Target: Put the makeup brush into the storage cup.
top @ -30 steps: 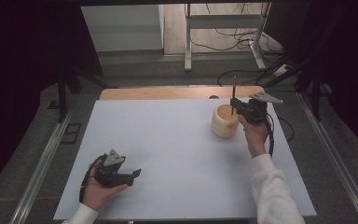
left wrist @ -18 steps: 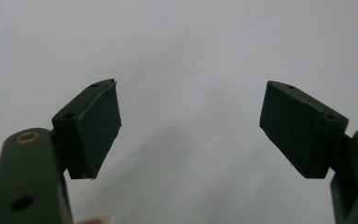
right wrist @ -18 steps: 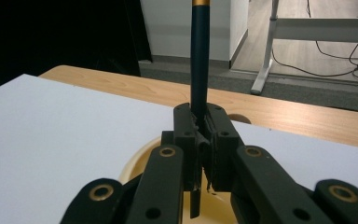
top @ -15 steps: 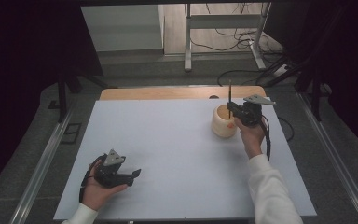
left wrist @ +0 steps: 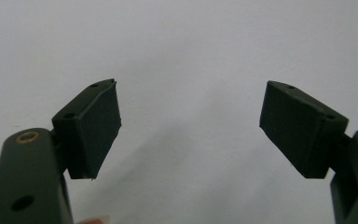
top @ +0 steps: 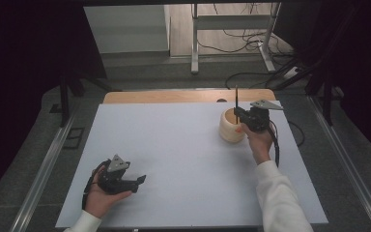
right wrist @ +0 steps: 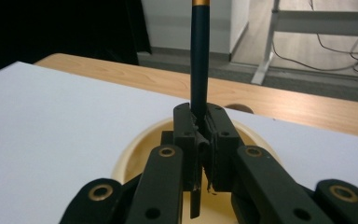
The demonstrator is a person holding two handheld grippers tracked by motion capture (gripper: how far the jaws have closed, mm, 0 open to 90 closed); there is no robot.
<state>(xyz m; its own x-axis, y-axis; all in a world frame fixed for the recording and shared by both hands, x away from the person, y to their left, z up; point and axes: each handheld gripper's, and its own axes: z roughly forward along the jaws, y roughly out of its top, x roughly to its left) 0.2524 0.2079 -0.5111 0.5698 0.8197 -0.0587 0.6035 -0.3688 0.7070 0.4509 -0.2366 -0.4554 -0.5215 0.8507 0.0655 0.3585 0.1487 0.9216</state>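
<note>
two tongs, right [top: 238,117] clamping upright pencil [right wrist: 199,56] over cup [top: 230,126], left [top: 140,180] agape, white table [top: 183,145]

The cup [top: 231,126] stands far right on the table [top: 174,140], the pen [top: 236,99] upright above it.

The tabletop [top: 174,145] is showing a plain pale grey-white sheet, with a strip of light wood [top: 174,96] running bare along its far edge. The cup [top: 229,129] is looking cream outside and a warmer yellow inside. The pencil [right wrist: 199,56] is showing a dark blue-black shaft with an orange-gold band near its top. Both the left gripper [top: 140,180] and the right gripper [top: 236,114] are appearing matt black, with small brass-coloured rivets and a grey plate on top. The sleeve [top: 280,198] is showing white.
</note>
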